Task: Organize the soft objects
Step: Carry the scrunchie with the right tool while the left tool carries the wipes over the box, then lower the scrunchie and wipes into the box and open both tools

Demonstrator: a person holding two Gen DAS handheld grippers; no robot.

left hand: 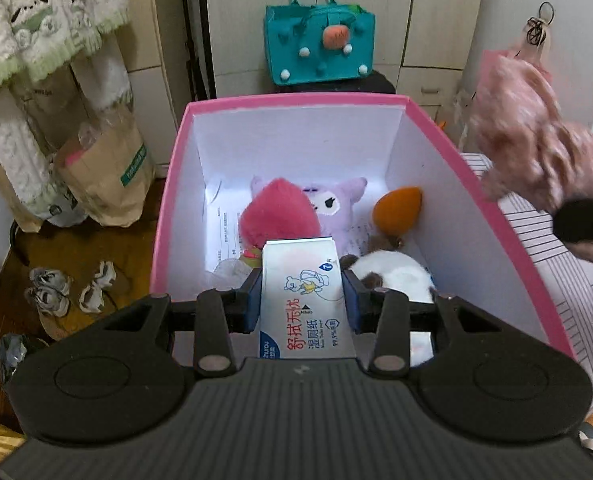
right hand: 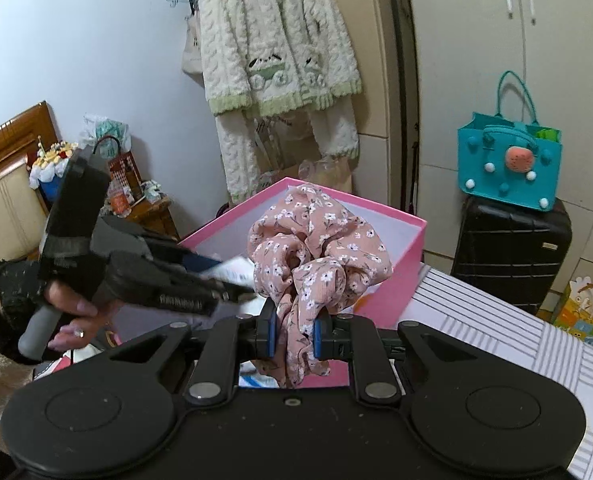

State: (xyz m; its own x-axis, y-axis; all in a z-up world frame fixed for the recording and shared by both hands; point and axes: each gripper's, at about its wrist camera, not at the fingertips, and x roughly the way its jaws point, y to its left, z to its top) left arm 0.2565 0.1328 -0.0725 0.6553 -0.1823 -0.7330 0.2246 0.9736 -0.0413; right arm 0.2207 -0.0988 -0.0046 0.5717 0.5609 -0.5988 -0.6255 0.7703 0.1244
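Gripping a wet-wipe pack (left hand: 302,300), left gripper (left hand: 302,304) over pink box (left hand: 296,100), right gripper (right hand: 294,336) clamping floral scrunchie (right hand: 316,248) beside it

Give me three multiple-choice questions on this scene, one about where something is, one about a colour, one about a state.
1. Where is the purple plush toy?
A. on the suitcase
B. inside the pink box
C. in the teal bag

2. What colour is the felt handbag?
A. teal
B. yellow
C. black

3. What is the right gripper doing?
A. open and empty
B. gripping a shoe
C. clamped on a floral scrunchie

Answers: 1 B, it lies on the box floor beside a pink plush; 2 A, teal with pompoms; 3 C, the fabric is pinched between its blue pads.
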